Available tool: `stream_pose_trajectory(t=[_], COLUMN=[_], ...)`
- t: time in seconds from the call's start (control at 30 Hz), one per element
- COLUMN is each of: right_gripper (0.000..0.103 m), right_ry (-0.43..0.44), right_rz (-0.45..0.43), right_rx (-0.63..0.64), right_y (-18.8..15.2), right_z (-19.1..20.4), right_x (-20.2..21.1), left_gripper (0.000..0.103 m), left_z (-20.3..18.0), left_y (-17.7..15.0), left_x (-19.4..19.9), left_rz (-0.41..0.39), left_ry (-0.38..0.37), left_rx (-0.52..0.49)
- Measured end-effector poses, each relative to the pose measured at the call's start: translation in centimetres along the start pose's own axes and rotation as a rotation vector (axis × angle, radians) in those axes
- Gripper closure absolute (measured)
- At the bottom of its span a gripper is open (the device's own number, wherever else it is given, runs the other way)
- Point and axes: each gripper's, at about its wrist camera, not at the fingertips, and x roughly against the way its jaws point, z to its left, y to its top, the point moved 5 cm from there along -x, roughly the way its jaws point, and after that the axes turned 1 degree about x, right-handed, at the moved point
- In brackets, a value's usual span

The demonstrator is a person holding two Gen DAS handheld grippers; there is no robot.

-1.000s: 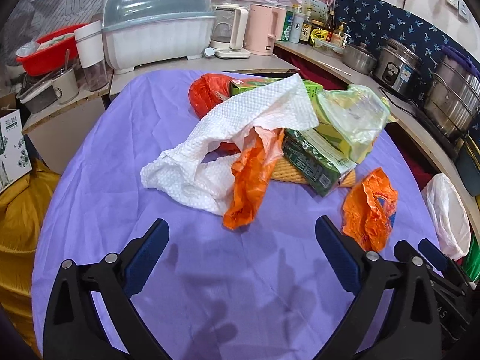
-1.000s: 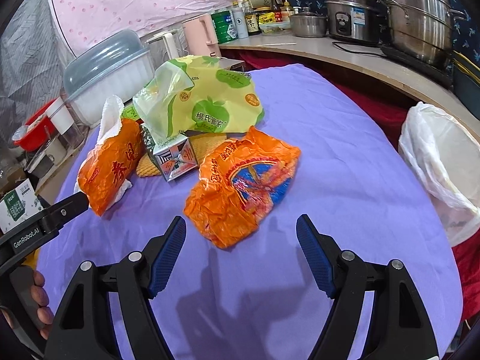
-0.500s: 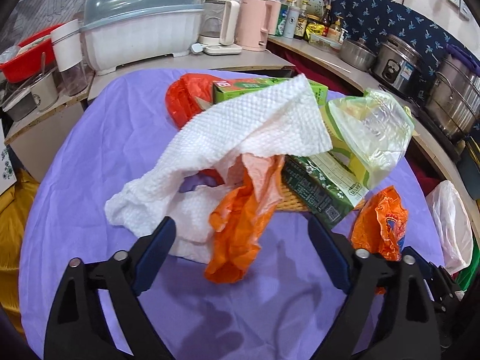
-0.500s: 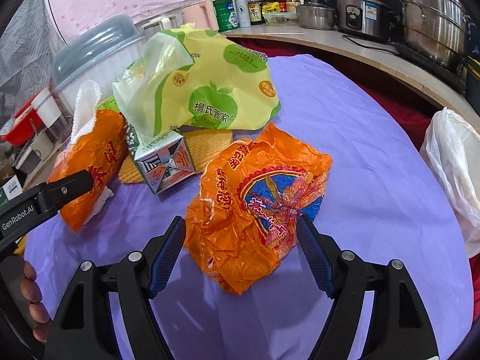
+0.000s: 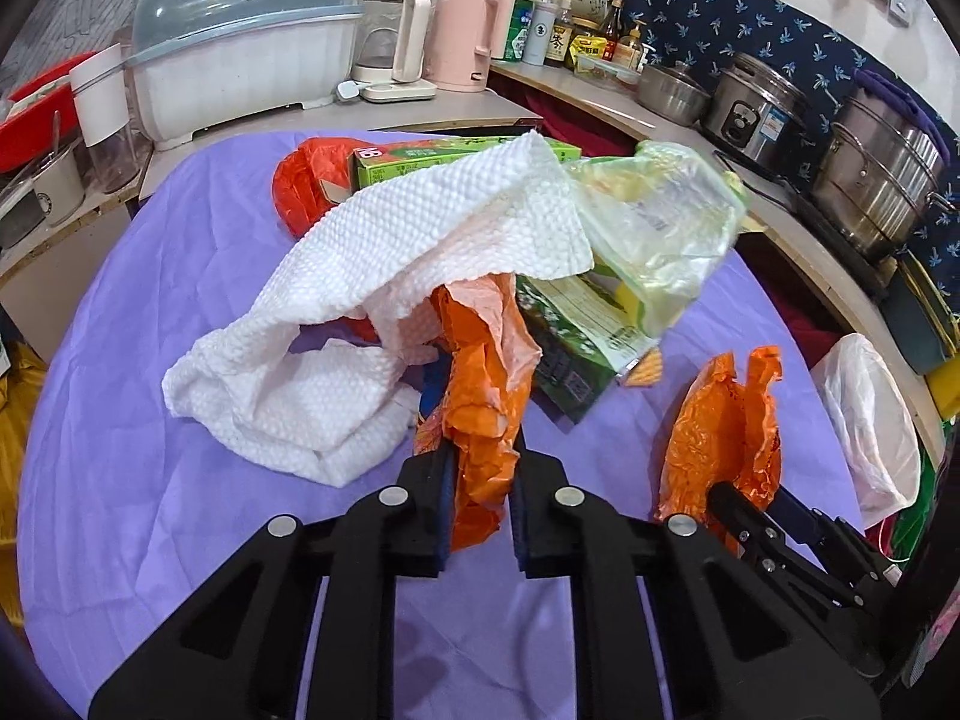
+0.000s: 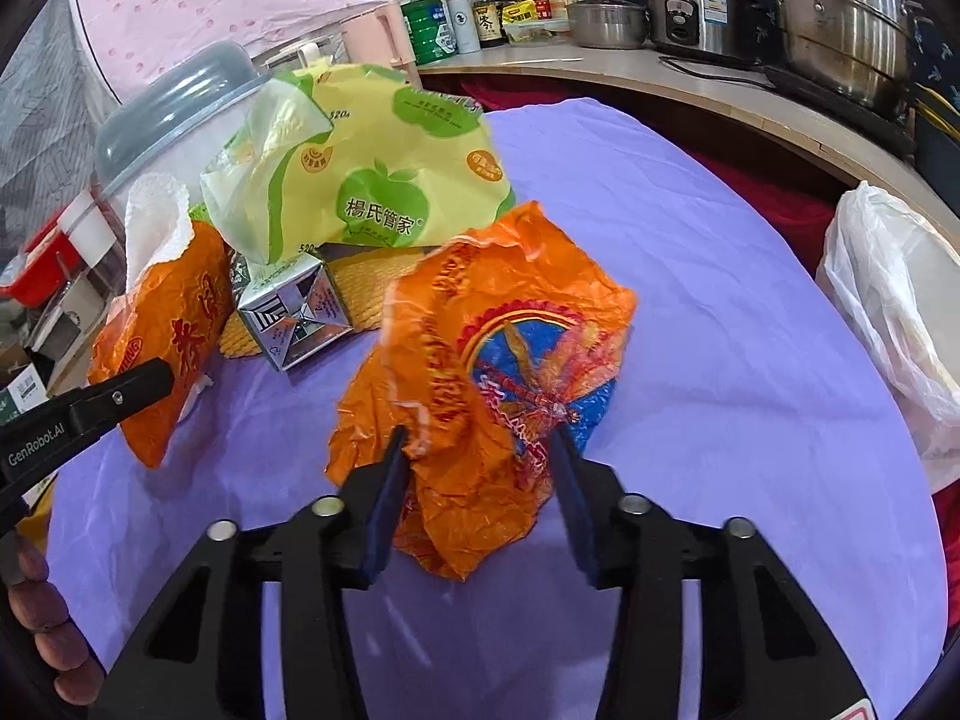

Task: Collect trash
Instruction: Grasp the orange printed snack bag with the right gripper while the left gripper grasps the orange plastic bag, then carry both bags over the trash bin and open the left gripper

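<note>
both jaws have just been closing: left hand-held gripper (image 5: 480, 480) pinches the orange wrapper (image 5: 486, 384) beside the paper towel (image 5: 384, 300); right hand-held gripper (image 6: 477, 486) clamps the crumpled orange bag (image 6: 498, 372). lifting may drag that towel along.

Purple-clothed table (image 5: 150, 276); curved counter (image 5: 606, 102); navy patterned wall (image 5: 750, 36); pink sheet (image 6: 210, 6).

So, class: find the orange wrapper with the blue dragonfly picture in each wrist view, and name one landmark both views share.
Left wrist view: lower right, orange wrapper crumpled, right gripper on it.
Right wrist view: centre, the wrapper between the right gripper fingers.
Shared landmark: white bag at the table's right edge.
</note>
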Motion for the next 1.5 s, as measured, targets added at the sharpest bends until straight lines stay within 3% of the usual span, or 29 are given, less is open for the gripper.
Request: stream_pose_trajectory(t=[0.4,0.83,1.5], right_gripper=[0.073,0.073,0.073], right_ry=[0.035,0.025,-0.056], right_rz=[-0.057,-0.162,-0.261], right_rx=[-0.054,-0.138,-0.259], right_y=[-1.4,-1.7,-2.2], right_z=[-2.8,-9.1,-20.7], right_x=[5.4,12.0,17.4], left_gripper=[0.089,0.089,0.089], left_z=[-5.7,-13.4,-24.6], left_y=[-3.2,-4.8,-6.7], left_x=[4.9,7.9,8.1], left_rz=[-0.019,-0.036,-0.022], left_ry=[-0.098,-0.168,-0.218], left_rx=[-0.034,-0.112,-0.262])
